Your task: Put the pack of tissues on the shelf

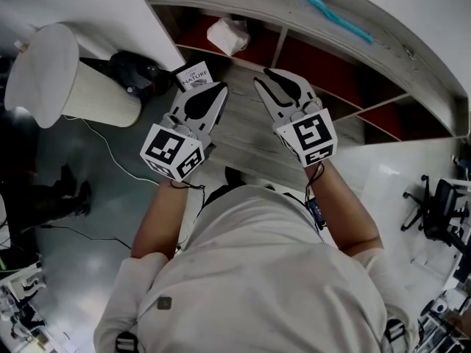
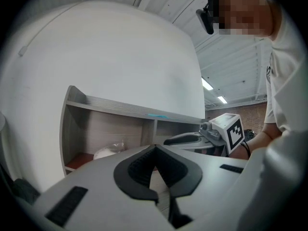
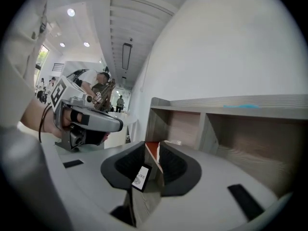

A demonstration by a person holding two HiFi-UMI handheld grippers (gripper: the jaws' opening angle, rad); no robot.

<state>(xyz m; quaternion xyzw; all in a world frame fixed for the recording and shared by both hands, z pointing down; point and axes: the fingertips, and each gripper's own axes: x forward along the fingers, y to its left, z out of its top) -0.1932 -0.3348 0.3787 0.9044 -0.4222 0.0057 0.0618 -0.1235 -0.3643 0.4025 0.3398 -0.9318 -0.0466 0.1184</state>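
The pack of tissues (image 1: 227,35), white and crumpled, lies inside the left compartment of the wooden shelf (image 1: 309,4), on its red floor. In the left gripper view the pack (image 2: 109,151) shows left of the jaws, well beyond them. My left gripper (image 1: 219,88) (image 2: 154,149) hovers in front of the shelf with its jaws together and nothing in them. Beside it, my right gripper (image 1: 266,79) (image 3: 153,146) stands at the same height, its jaws a narrow slit apart and empty. Neither gripper touches the pack.
A small book (image 1: 195,74) leans by the shelf's left end, just past the left gripper. A teal object (image 1: 335,15) lies on the shelf top. A white lampshade (image 1: 55,76) stands at the left, an office chair (image 1: 441,212) at the right.
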